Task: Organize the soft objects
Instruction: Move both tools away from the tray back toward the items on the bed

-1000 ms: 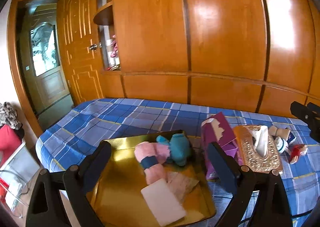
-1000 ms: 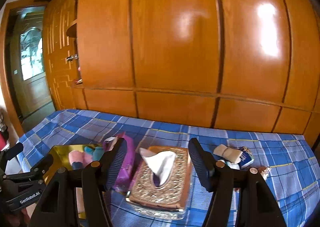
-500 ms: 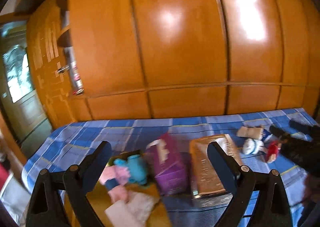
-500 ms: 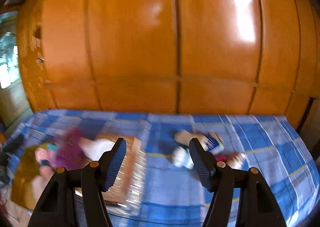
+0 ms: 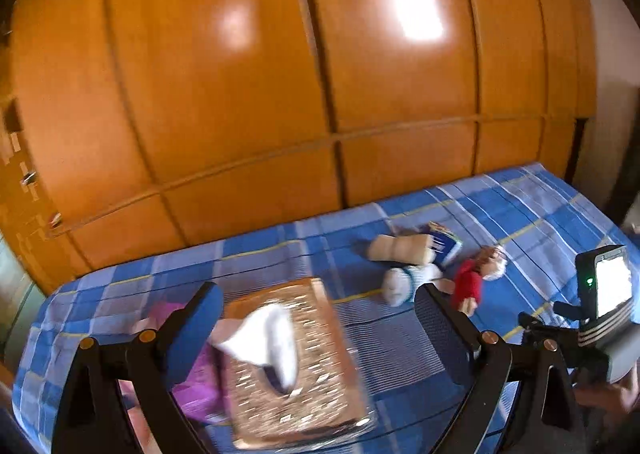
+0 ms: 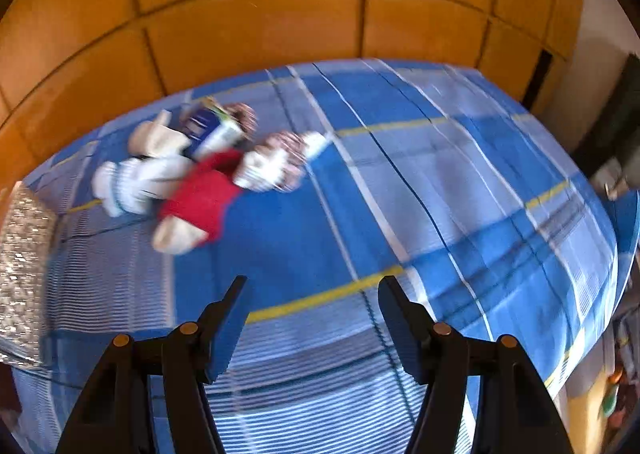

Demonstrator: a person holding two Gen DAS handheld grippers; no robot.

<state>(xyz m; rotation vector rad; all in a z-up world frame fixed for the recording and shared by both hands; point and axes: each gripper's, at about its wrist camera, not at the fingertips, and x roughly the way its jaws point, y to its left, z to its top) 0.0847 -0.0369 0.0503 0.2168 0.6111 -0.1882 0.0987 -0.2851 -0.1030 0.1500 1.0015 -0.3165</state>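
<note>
A small pile of soft toys lies on the blue plaid bed [image 5: 520,214]: a doll in a red dress [image 6: 204,190] [image 5: 468,282], a white plush [image 6: 132,178] [image 5: 408,280], a beige roll [image 5: 400,248] and a blue-and-white item [image 6: 208,130]. My left gripper [image 5: 316,318] is open and empty above a gold tissue box [image 5: 296,366]. My right gripper [image 6: 312,306] is open and empty, low over the bed, in front and to the right of the doll. The right gripper's body shows in the left wrist view [image 5: 600,314].
A purple packet [image 5: 192,382] lies left of the tissue box. The tissue box edge also shows in the right wrist view [image 6: 24,254]. A glossy wooden wardrobe [image 5: 280,74] rises behind the bed. The bed's right edge [image 6: 600,254] drops to the floor.
Both grippers have swung right across the bed. The gold tray with the pink and teal toys has left view. The right gripper has tipped down and come close to the doll pile.
</note>
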